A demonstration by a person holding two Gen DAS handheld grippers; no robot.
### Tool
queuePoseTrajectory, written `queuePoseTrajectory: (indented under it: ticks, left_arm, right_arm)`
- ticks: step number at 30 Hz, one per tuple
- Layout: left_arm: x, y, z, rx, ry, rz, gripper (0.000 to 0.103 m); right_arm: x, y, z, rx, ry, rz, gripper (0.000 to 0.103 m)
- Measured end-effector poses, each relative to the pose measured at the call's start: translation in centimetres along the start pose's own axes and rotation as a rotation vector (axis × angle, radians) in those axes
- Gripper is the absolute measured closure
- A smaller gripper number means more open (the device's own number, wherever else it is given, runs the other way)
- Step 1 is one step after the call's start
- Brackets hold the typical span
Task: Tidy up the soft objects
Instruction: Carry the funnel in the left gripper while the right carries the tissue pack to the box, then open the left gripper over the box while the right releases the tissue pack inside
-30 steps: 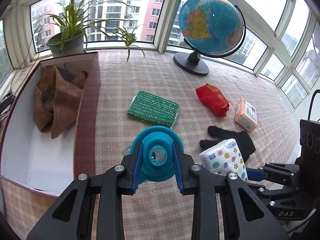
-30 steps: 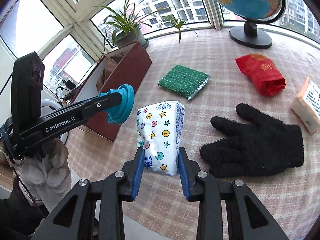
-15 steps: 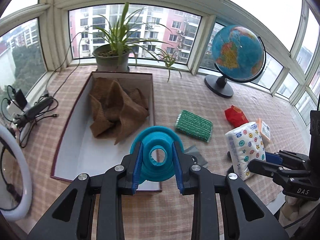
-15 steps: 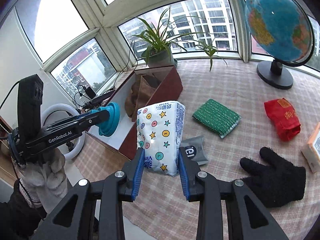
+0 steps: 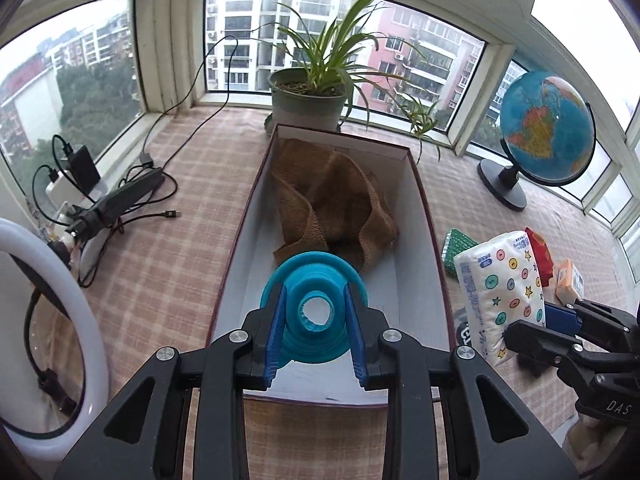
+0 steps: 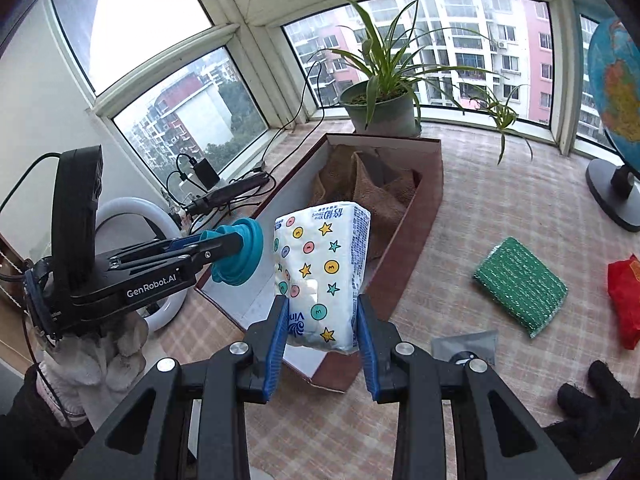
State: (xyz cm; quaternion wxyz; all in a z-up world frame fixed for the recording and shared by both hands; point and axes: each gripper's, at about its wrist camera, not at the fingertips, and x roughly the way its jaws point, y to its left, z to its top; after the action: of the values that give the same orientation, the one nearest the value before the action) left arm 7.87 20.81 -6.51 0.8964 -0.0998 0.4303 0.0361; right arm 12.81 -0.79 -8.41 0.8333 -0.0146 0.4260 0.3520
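Observation:
My left gripper (image 5: 316,320) is shut on a teal collapsible funnel (image 5: 314,308) and holds it above the near end of the long maroon box (image 5: 430,220); the funnel also shows in the right wrist view (image 6: 240,256). A crumpled burlap cloth (image 5: 332,204) lies in the box's far half. My right gripper (image 6: 322,320) is shut on a white tissue pack with coloured dots and stars (image 6: 324,272), held over the box's near right edge (image 6: 412,240). The pack also shows in the left wrist view (image 5: 500,292).
On the checked cloth right of the box lie a green scouring pad (image 6: 520,284), a red pouch (image 6: 624,300), a black glove (image 6: 596,420), a grey sachet (image 6: 464,348) and an orange carton (image 5: 570,284). A globe (image 5: 546,132), a potted plant (image 5: 312,100), cables (image 5: 120,200) and a ring light (image 5: 52,320) stand around.
Both grippers have swung left with their loads, from over the loose objects to over the box. The funnel now hangs above the box's near end and the tissue pack beside its right wall.

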Motion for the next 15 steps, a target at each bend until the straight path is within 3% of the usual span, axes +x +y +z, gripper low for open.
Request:
queuePoseTrajectory:
  ticks: [11, 15]
  left_arm:
    - [2.5, 1.4, 0.5, 0.021, 0.066, 0.001, 0.075]
    - [2.7, 1.5, 0.6, 0.031, 0.077, 0.000, 0.072]
  right_arm:
    - [5.6, 1.9, 1.1, -0.039, 0.081, -0.049, 0.073]
    - [6.2, 2.1, 1.1, -0.049, 0.096, -0.066, 0.068]
